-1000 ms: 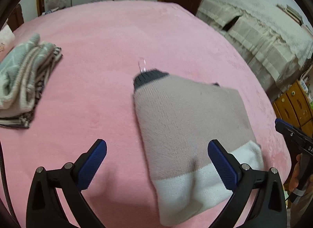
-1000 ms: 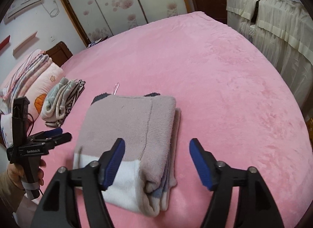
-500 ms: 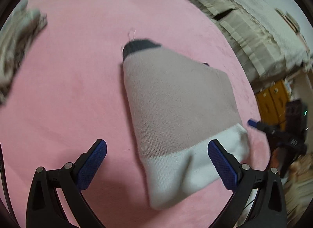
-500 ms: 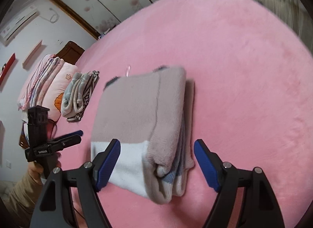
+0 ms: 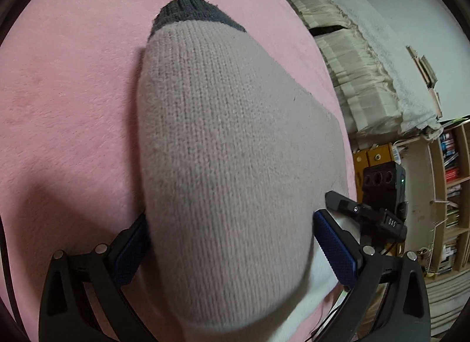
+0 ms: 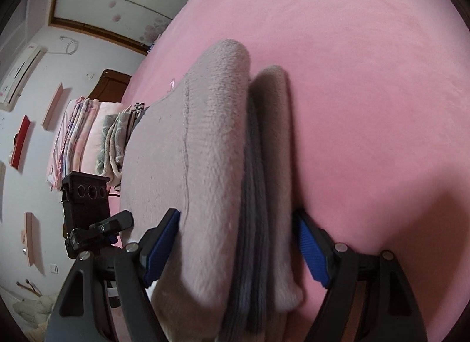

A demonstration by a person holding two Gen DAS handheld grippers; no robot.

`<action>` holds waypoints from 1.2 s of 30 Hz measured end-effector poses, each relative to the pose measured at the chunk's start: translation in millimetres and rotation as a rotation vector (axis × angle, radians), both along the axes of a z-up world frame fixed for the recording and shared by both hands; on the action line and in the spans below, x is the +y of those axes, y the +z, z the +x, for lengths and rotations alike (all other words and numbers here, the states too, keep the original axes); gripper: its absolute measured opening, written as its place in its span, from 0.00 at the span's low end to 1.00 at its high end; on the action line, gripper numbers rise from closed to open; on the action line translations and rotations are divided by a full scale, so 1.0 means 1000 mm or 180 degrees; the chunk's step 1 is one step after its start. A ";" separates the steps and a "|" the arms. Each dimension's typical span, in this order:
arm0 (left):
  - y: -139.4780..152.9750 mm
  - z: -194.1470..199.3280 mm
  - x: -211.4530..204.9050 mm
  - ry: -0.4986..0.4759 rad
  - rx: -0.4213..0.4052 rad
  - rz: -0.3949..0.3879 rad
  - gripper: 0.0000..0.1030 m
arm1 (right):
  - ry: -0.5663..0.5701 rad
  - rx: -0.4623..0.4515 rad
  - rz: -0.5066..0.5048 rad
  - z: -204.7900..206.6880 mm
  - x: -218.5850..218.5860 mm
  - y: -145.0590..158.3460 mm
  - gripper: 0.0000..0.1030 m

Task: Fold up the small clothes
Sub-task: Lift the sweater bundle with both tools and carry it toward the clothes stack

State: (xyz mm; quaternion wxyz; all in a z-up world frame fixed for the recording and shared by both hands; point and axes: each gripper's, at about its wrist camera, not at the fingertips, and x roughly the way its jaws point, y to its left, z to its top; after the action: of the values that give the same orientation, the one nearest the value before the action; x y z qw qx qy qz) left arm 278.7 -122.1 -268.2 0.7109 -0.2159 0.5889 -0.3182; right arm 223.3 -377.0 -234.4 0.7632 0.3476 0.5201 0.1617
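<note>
Two grippers straddled the folded sweater near the pink bed's front edge. Left gripper and right gripper had fingers spread around the thick folds, not yet pinching. Best to close both evenly, catching every layer.

Pink blanket; bookshelf; pillow stack.
</note>
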 end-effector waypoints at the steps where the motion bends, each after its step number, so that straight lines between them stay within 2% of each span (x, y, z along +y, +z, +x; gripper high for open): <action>1: 0.000 -0.001 0.000 0.0026 -0.0020 -0.0016 1.00 | 0.0028 -0.0052 -0.0010 0.002 0.003 0.000 0.75; 2: 0.001 0.000 -0.001 0.0048 -0.0052 -0.0003 1.00 | 0.0046 -0.0074 -0.0021 0.004 0.005 0.000 0.73; 4: 0.005 0.000 -0.006 0.0091 -0.0170 0.0096 0.98 | 0.0079 -0.0122 -0.0030 0.004 0.009 0.000 0.54; 5: 0.008 -0.002 -0.008 0.0102 -0.0218 0.0185 0.96 | 0.0063 -0.0123 -0.0030 0.004 0.008 0.002 0.52; 7: 0.015 -0.007 -0.014 0.0147 -0.0292 0.0361 0.87 | 0.0036 -0.0166 -0.0127 0.001 0.012 0.008 0.41; 9: 0.027 -0.013 -0.019 0.0184 -0.0413 0.0557 0.78 | 0.0016 -0.0211 -0.0244 -0.003 0.016 0.014 0.38; 11: 0.041 -0.019 -0.024 0.0189 -0.0542 0.0724 0.69 | -0.0002 -0.0264 -0.0419 -0.008 0.023 0.024 0.37; 13: 0.054 -0.025 -0.025 0.0192 -0.0621 0.0787 0.61 | -0.0036 -0.0296 -0.0552 -0.014 0.030 0.034 0.37; 17: 0.077 -0.045 -0.018 0.0194 -0.0706 0.0843 0.59 | -0.0059 -0.0398 -0.0678 -0.034 0.044 0.060 0.36; 21: 0.094 -0.070 -0.004 0.0162 -0.0708 0.0792 0.59 | -0.0056 -0.0463 -0.0763 -0.065 0.062 0.082 0.36; 29: 0.128 -0.138 0.032 0.0163 -0.0791 0.0798 0.59 | -0.0095 -0.0468 -0.0631 -0.127 0.102 0.105 0.36; 36: 0.150 -0.165 0.082 0.0284 -0.0787 0.0784 0.59 | 0.0088 -0.0469 -0.0577 -0.143 0.159 0.127 0.36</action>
State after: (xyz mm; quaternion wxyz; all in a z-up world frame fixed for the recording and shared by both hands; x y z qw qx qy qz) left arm 113.3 -40.0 -118.0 0.8123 -0.1124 0.5214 -0.2360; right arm 79.8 -217.7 -107.4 0.8254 0.2571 0.4797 0.1496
